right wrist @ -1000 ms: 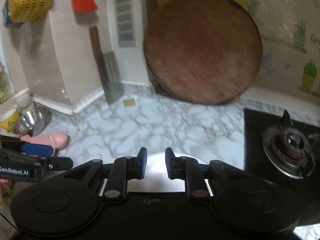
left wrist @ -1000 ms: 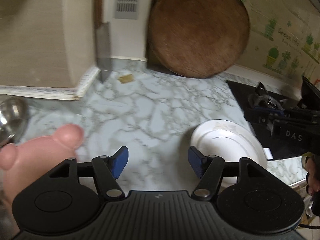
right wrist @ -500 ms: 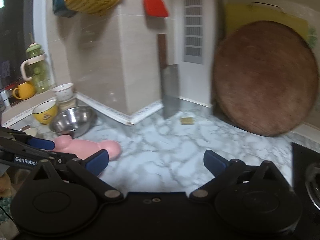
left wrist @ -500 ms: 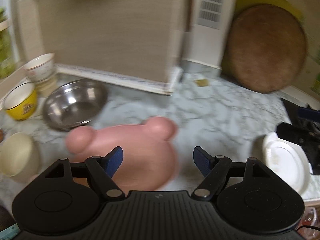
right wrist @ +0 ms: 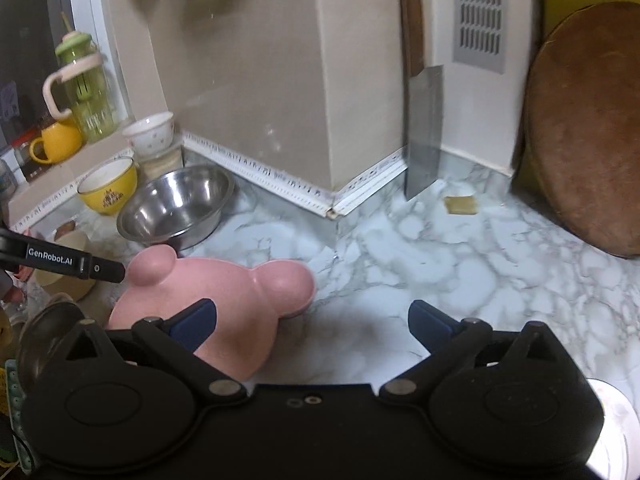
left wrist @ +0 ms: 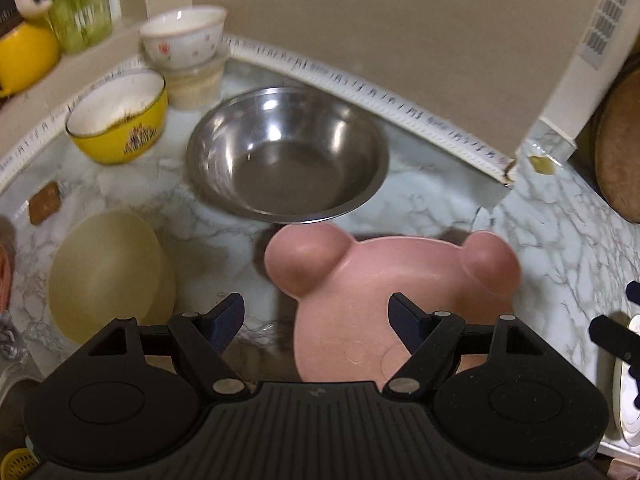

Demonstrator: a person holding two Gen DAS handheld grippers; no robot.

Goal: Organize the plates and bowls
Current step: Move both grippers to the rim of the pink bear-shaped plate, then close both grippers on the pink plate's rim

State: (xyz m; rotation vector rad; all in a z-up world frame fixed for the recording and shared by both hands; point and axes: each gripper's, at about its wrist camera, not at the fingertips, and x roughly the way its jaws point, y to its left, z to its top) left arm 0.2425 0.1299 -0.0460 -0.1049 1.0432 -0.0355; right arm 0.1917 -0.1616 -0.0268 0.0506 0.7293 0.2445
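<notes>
We had swung both grippers away from the stove side toward the left end of the marble-patterned counter (right wrist: 440, 264), and that brought the unsorted dishes into view. A second earlier our right gripper (right wrist: 312, 320) had its fingers drawn close together over the round white plate (left wrist: 628, 392); now they stood wide apart with nothing between them, and the plate showed only as a sliver at the right edge of the left wrist view, just beside the right gripper's dark tips. We judged that plate set down and done with, so the next piece was the pink bear-shaped plate with two round ears (left wrist: 384, 300).

That pink plate lay on the counter directly ahead of our left gripper (left wrist: 316, 320), whose fingers were spread wide and empty; the right blue pad overlapped the plate in the picture, though we could not tell whether it touched. Just behind the plate's ears sat the shiny stainless-steel bowl (left wrist: 288, 156), with the yellow enamel bowl (left wrist: 120, 120) and the small white flowered bowl (left wrist: 184, 36) farther back, and a pale cream bowl (left wrist: 108, 276) to the left.

Compared with the earlier frame, only the pink ears had shown then; now the plate sat squarely in front, closer and larger.
</notes>
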